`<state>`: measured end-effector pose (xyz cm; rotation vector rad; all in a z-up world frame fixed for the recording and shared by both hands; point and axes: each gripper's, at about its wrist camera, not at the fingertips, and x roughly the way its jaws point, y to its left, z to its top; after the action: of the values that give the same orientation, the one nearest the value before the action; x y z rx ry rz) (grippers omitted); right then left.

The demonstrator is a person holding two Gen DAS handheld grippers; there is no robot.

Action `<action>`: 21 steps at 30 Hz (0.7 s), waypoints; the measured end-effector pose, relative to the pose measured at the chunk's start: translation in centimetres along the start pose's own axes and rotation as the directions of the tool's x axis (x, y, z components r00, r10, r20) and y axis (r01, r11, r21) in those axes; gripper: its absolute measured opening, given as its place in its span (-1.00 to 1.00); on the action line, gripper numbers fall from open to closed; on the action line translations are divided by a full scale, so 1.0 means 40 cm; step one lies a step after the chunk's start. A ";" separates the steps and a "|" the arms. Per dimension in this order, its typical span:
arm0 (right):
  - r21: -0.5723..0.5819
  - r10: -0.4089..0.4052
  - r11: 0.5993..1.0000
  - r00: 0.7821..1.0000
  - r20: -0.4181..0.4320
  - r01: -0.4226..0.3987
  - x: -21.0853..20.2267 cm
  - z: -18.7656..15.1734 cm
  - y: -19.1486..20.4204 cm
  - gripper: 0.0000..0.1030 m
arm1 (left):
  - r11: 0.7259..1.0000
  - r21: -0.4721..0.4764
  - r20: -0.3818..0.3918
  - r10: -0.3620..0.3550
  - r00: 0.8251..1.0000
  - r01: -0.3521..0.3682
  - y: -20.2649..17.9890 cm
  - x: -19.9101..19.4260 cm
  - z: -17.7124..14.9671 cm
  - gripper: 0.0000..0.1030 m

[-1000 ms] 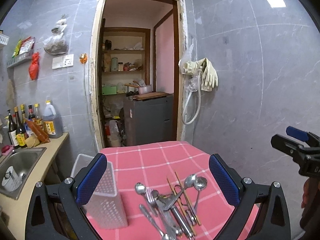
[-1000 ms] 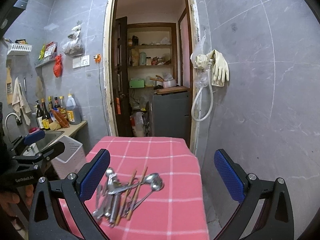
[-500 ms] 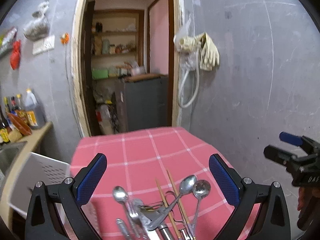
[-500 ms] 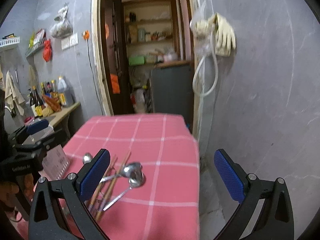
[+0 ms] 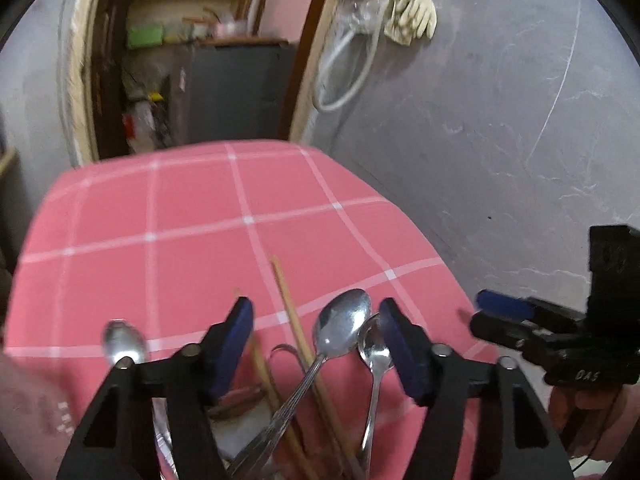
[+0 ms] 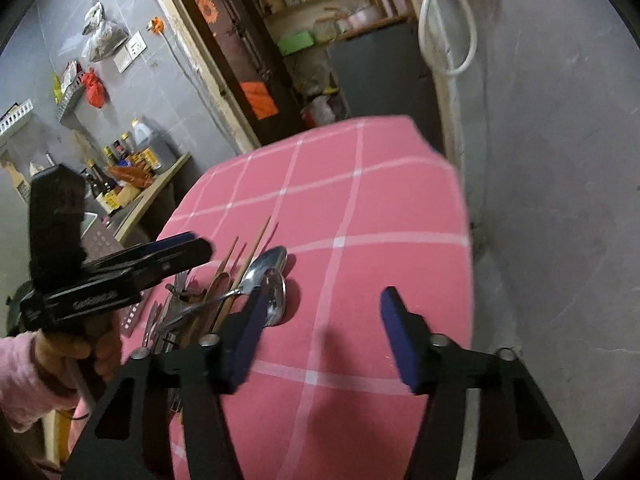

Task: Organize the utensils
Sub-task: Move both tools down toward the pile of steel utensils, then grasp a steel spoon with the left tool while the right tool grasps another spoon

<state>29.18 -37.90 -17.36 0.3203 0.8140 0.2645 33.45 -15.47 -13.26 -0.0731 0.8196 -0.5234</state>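
Now both half-open grippers, left gripper and right gripper, have just been closing, empty.

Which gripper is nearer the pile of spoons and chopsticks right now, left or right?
Left. The left gripper hangs over the pile of spoons and chopsticks, fingers partly closed and straddling it. The right gripper sits beside the pile, over bare tablecloth.

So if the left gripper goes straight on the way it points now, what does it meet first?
Probably the pile of utensils: the left gripper frames the big spoon and the chopsticks on the pink cloth. Its half-open jaws hold nothing. Depth is unclear.
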 end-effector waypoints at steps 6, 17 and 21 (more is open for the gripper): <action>-0.009 0.070 0.997 0.996 -0.054 -0.070 0.074 -0.019 0.020 -0.48 | 0.997 -0.004 -0.078 -0.075 0.994 0.075 0.021 0.085 0.007 -0.29; -0.004 0.093 0.996 0.990 -0.102 -0.094 0.130 -0.021 0.046 -0.69 | 0.992 0.045 -0.201 -0.106 0.974 0.118 0.018 0.169 0.013 -0.56; -0.011 0.081 0.996 0.989 -0.122 -0.083 0.140 -0.011 0.042 -0.80 | 0.990 0.020 -0.249 -0.133 0.959 0.143 0.030 0.178 0.017 -0.55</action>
<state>32.35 -34.29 -20.74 0.3254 0.9193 0.3700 38.44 -17.87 -17.91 -0.0305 1.0527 -0.6892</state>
